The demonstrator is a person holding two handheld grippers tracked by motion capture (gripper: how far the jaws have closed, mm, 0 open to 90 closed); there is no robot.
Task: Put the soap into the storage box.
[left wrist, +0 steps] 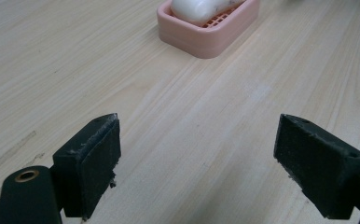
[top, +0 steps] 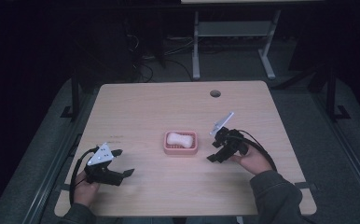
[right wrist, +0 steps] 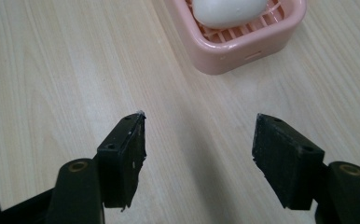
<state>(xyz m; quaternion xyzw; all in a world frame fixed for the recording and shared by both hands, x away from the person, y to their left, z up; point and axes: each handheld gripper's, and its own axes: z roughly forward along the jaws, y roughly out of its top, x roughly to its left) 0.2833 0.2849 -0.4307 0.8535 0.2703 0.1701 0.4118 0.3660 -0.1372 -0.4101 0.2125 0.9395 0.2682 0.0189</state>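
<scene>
A white bar of soap (top: 178,138) lies in a pink slatted soap dish (top: 193,148) at the middle of the wooden table. My left gripper (top: 123,162) rests at the table's front left, well apart from the dish, its jaws spread wide over bare wood. The left gripper view has the dish (left wrist: 206,39) and soap (left wrist: 199,8) far ahead at the top. My right gripper (top: 217,149) hovers just right of the dish, jaws apart with nothing between them. In the right gripper view the dish (right wrist: 236,44) and soap (right wrist: 227,10) sit close ahead, slightly right.
A round cable hole (top: 215,93) sits near the table's far edge. Behind the table stand white desk legs (top: 196,46) and cables on a dark floor. Bare wood (top: 169,186) stretches between the two hands.
</scene>
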